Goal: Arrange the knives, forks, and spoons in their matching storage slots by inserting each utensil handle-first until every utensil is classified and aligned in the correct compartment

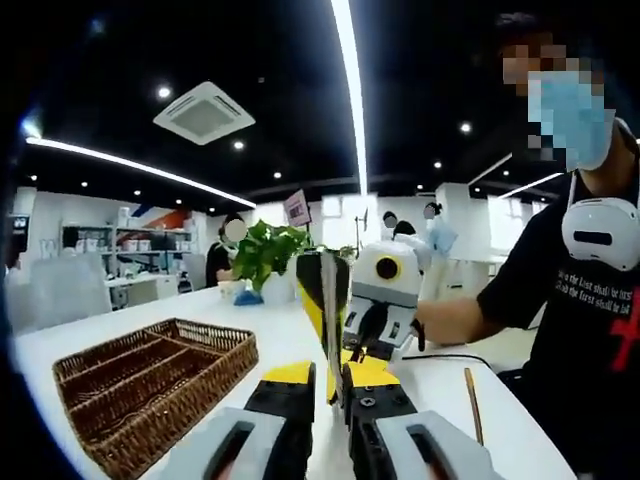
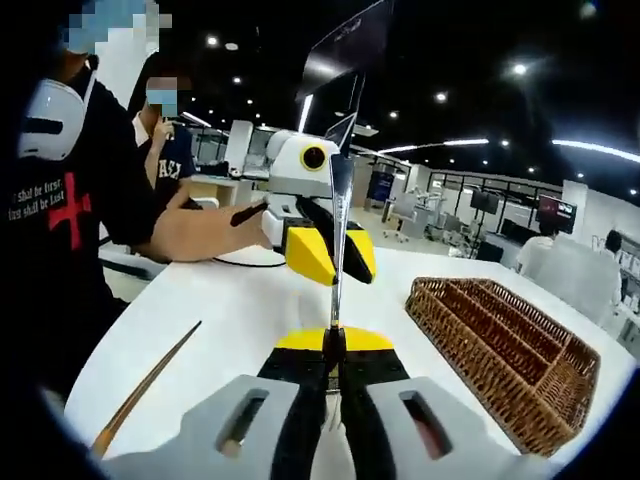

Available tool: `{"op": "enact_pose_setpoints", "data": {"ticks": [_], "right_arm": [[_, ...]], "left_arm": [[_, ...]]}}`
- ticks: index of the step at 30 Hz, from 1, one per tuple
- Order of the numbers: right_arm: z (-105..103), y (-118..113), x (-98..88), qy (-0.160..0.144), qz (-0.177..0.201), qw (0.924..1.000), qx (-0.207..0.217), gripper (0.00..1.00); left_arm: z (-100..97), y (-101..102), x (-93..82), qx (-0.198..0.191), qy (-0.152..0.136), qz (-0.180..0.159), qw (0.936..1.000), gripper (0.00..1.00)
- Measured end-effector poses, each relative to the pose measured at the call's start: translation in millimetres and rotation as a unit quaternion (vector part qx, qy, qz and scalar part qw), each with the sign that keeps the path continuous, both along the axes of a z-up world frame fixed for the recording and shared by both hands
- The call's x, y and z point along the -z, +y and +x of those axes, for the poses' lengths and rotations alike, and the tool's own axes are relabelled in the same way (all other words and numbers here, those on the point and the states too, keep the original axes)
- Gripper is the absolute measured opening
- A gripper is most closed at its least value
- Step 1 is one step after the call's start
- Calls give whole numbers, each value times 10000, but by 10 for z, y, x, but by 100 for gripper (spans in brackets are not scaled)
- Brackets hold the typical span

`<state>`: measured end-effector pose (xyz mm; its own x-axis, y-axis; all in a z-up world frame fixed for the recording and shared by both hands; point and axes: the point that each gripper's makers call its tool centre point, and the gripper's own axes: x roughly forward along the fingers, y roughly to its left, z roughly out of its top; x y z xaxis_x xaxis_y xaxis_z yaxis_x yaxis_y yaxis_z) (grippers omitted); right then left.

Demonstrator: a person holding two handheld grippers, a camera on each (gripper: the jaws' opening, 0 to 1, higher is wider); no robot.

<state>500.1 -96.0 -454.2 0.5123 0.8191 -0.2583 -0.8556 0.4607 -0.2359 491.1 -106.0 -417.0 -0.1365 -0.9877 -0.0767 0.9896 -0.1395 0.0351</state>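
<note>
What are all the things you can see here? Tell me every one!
Basket: one, brown wicker with long slots, on the white table.
Knife: one, silver, standing upright between the two hand-held grippers.
Stick: one, brown wooden, lying flat on the table near the person.
Plant: one, green, in a white pot at the table's far end.
Table: one, white.
Person: one, black shirt, beside the table; other people behind.
Left hand-held gripper: one, black and yellow, shut on the knife.
Right hand-held gripper: one, black and yellow, shut on the knife.
</note>
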Motion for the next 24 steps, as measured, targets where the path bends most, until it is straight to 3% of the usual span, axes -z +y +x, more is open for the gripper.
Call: {"op": "enact_pose_setpoints", "data": {"ticks": [5, 6, 8, 16, 20, 24], "right_arm": [[-29, 15, 106, 69, -161, 9998, -97, 2], [-17, 17, 79, -107, -162, 9998, -105, 2], [-41, 28, 85, 81, -91, 9999, -122, 2], [-20, 79, 22, 121, 226, 9996, -87, 4], [-38, 76, 56, 66, -40, 9999, -70, 1], [-19, 60, 62, 74, -36, 10000, -28, 2]], "left_arm": [[-56, -2, 88, 174, 183, 193, 9995, 2], [-49, 2, 75, 165, 134, 140, 9997, 2], [-53, 12, 71, 195, 231, 147, 9994, 2], [-98, -9, 83, 273, 114, 101, 9995, 2], [-80, 21, 112, 241, 52, 201, 9995, 2], [-57, 54, 130, 212, 38, 234, 9995, 2]]}}
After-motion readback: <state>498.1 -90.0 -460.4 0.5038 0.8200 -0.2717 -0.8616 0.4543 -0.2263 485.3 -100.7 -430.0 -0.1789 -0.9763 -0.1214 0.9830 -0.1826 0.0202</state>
